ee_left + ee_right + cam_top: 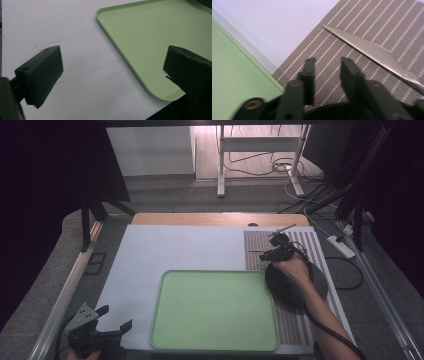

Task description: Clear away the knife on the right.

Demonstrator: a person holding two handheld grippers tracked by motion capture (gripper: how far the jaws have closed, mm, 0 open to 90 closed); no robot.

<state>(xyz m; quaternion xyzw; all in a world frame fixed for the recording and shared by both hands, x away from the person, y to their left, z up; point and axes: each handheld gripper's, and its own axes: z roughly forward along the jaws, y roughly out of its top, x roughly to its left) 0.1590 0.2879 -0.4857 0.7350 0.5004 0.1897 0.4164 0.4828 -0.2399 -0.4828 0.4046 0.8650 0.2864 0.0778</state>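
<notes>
My right gripper reaches over the far left rim of a dark round plate on a striped brown placemat. In the right gripper view its jaws stand a narrow gap apart. Striped mat shows between the tips and the plate's rim lies at their roots; no pad visibly presses on it. A silver knife lies on the placemat just beyond the jaws. My left gripper rests at the near left, wide open and holding nothing.
A bare light green tray sits mid-table on a white sheet, its corner by my left jaws and its edge beside the placemat. Cables and a power strip lie on the floor to the right.
</notes>
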